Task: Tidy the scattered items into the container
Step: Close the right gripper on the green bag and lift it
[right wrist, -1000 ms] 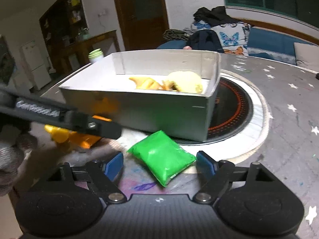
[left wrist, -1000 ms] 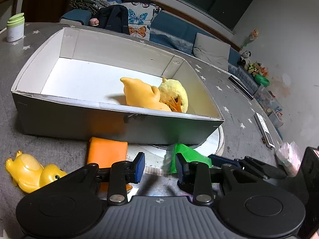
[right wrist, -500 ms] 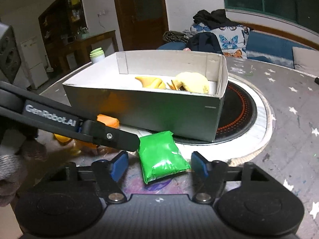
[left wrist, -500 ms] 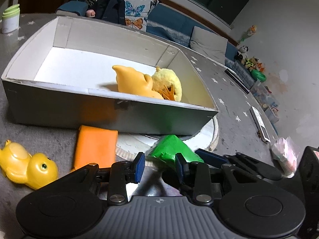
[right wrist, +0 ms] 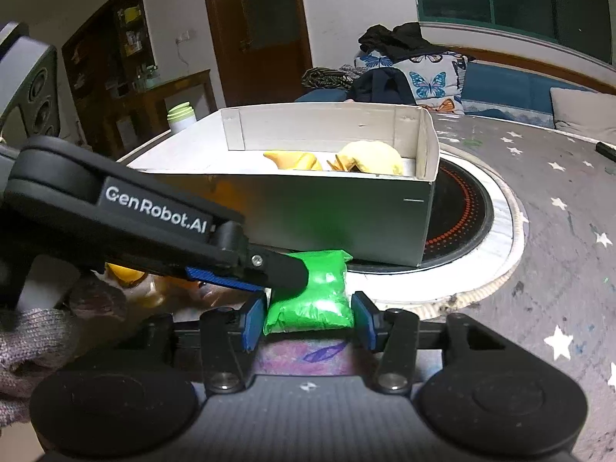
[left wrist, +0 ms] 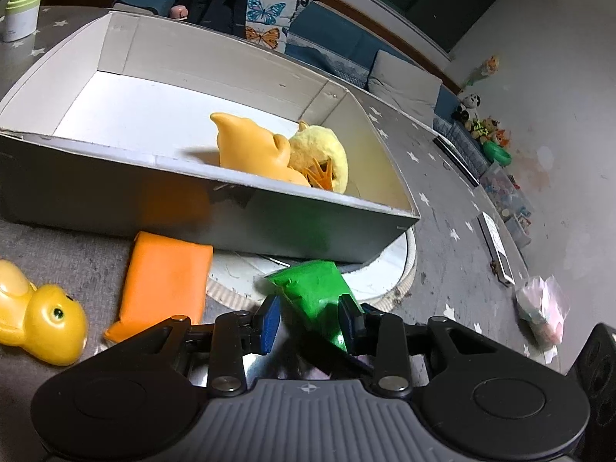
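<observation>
A green packet (right wrist: 313, 292) lies on the table just in front of the white cardboard box (right wrist: 327, 208). My right gripper (right wrist: 308, 321) has its blue pads on both sides of the packet, closed against it. My left gripper (left wrist: 306, 317) is partly open, with the green packet (left wrist: 313, 287) just ahead between its fingers; its finger (right wrist: 246, 265) crosses the right wrist view and overlaps the packet's left side. The box (left wrist: 269, 208) holds an orange toy (left wrist: 246, 146) and a yellow plush (left wrist: 321, 154). An orange packet (left wrist: 165, 277) and a yellow duck (left wrist: 42, 317) lie left of the green packet.
The box sits partly on a round black hob with a white rim (right wrist: 473, 208). A white jar with a green lid (left wrist: 21, 13) stands at the far left. A remote (left wrist: 496, 246) and a pink bag (left wrist: 543, 310) lie to the right.
My right gripper has moved forward and closed its jaws onto the green packet. My left gripper has come closer to the packet from the left.
</observation>
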{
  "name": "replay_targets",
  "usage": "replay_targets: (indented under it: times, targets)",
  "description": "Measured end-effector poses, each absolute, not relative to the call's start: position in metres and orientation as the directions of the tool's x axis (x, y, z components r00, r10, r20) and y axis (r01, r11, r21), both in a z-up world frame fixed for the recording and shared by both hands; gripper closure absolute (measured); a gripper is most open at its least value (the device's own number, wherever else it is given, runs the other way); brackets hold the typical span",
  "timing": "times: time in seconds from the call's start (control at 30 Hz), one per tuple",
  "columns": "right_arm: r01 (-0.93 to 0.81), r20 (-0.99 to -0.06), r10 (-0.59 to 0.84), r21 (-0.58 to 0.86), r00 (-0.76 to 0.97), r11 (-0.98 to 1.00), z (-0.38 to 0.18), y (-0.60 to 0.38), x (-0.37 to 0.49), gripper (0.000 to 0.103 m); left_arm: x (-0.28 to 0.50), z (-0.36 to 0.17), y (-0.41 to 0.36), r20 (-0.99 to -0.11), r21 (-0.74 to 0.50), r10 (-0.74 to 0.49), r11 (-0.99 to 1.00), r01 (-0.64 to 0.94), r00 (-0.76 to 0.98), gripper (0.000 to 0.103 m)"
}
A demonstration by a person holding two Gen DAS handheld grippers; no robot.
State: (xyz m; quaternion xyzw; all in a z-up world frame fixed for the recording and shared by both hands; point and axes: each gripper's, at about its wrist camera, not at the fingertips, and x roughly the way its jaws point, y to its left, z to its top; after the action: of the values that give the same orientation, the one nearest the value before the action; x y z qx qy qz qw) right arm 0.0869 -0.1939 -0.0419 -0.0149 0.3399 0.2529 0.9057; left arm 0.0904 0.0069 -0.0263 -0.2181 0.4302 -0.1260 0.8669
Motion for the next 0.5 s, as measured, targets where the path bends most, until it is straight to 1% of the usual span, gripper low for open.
replay_targets:
  times: [0.1, 0.13, 0.3, 0.5]
  targets:
    - [-0.46, -0.622, 0.437, 0.135, 0.65, 0.877, -0.042, -0.19, 0.086, 0.054, 0.091, -0.026, 0.004, -0.69, -0.483, -0.409, 0.875, 0.041, 0.598, 0.068]
    - [-0.462, -0.621, 0.437, 0.133, 0.651, 0.877, -0.042, -0.19, 0.085, 0.055, 0.09, -0.025, 0.002, -0.689, -0.48, -0.409, 0.876, 0.047, 0.598, 0.069]
    - [-0.455, -0.613, 0.442, 0.148, 0.655, 0.878, -0.037, -0.192, 0.078, 0.057, 0.084, -0.021, 0.001, -0.677, -0.482, -0.421, 0.873, 0.069, 0.603, 0.071]
    - [-0.451, -0.579, 0.443, 0.141, 0.685, 0.881, -0.02, -0.195, 0.067, 0.057, 0.074, 0.001, 0.0, -0.64, -0.48, -0.433, 0.87, 0.109, 0.635, 0.072]
